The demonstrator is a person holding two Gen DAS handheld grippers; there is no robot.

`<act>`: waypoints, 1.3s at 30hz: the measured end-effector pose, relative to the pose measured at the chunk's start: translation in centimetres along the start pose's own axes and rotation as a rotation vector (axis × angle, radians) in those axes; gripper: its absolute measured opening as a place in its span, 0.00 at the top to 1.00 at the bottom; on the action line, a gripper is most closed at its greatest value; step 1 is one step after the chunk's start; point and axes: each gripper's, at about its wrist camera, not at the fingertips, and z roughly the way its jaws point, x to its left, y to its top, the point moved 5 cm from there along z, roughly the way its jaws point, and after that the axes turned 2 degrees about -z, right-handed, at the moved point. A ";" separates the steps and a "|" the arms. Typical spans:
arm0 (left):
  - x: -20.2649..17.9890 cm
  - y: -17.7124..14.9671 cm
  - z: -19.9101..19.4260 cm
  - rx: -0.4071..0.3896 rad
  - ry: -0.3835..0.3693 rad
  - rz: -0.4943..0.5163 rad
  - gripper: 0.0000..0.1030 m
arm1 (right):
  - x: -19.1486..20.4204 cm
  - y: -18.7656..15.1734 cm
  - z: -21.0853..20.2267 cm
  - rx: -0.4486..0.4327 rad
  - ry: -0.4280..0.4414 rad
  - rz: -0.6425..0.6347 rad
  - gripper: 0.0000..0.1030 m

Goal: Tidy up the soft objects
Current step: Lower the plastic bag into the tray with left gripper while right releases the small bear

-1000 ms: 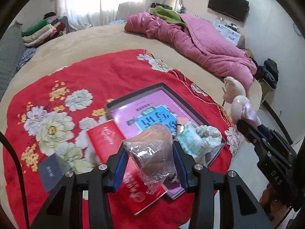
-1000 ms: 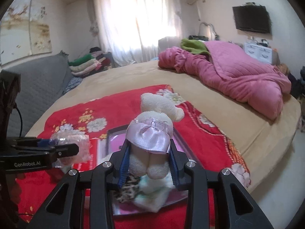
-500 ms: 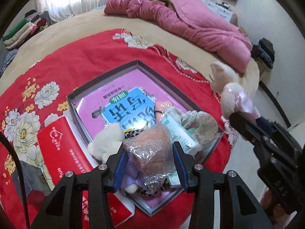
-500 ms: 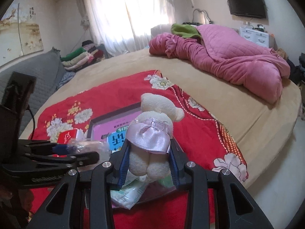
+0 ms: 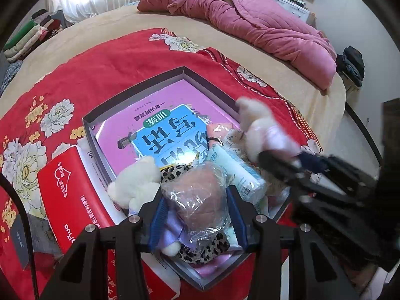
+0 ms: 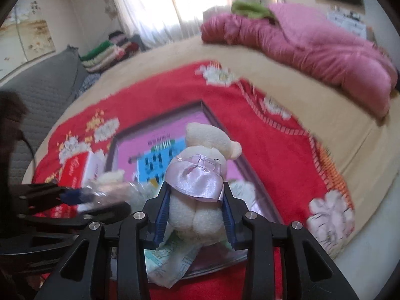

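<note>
A wide bed (image 5: 105, 22) with a tan cover fills the room, a red flowered blanket (image 5: 120, 57) spread over its near half and a pink quilt (image 5: 262, 22) heaped toward one o'clock. On the blanket lies a shallow grey box (image 5: 140, 93) with a pink and blue book (image 5: 160, 125) flat on its floor.

The left gripper (image 5: 197, 206) has its blue pads pressed against a brownish soft thing wrapped in clear plastic (image 5: 200, 195), held just above the box's near corner. Only the left wrist view shows what sits under it: a second cream plush (image 5: 136, 182) with a lilac skirt at nine o'clock of the bundle, a leopard-print piece (image 5: 175, 170), and a pale green packet (image 5: 237, 170) at two o'clock. A red tissue pack (image 5: 67, 182) lies beside the box's left wall.

The right gripper (image 6: 197, 213) is clamped on the lower body of a cream teddy in a lilac satin dress (image 6: 200, 175), head pointing away, over the box's right side. The right wrist view, blurred, alone shows a grey sofa (image 6: 42, 85) at ten o'clock, folded clothes (image 6: 105, 55) and a curtained window (image 6: 160, 5). In the left view the same teddy (image 5: 257, 127) appears smeared at three o'clock, the right gripper (image 5: 290, 161) behind it.
</note>
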 end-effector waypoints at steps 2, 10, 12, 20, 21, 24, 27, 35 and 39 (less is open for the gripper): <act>0.0 0.0 0.0 0.001 0.000 0.002 0.54 | -0.2 -0.4 0.7 0.017 0.009 0.016 0.58; 0.1 -0.1 0.1 0.005 -0.007 0.000 0.54 | -0.9 -0.3 -0.6 -0.030 0.080 0.093 0.43; 0.1 -0.1 0.2 0.007 -0.010 -0.003 0.53 | -0.9 -0.2 -1.2 -0.041 0.078 0.094 0.43; -0.2 -0.1 0.2 0.011 0.008 0.019 0.50 | -1.7 0.1 -4.2 -0.100 0.040 0.119 0.41; -0.2 -0.1 0.3 0.010 0.009 0.021 0.49 | -1.9 0.1 -4.6 -0.107 0.028 0.120 0.40; -0.4 -0.2 0.3 0.009 0.002 0.021 0.44 | -2.2 0.1 -5.2 -0.110 -0.009 0.121 0.31; -0.4 -0.2 0.2 0.007 -0.006 0.017 0.42 | -2.1 -0.1 -5.0 -0.100 -0.030 0.114 0.31; -0.5 -0.2 -0.1 -0.003 -0.015 0.015 0.31 | -2.5 -1.0 -5.1 -0.091 -0.063 0.127 0.30; -0.4 -0.2 -0.8 -0.020 -0.017 0.013 0.31 | -2.6 -1.0 -5.4 -0.092 -0.074 0.128 0.30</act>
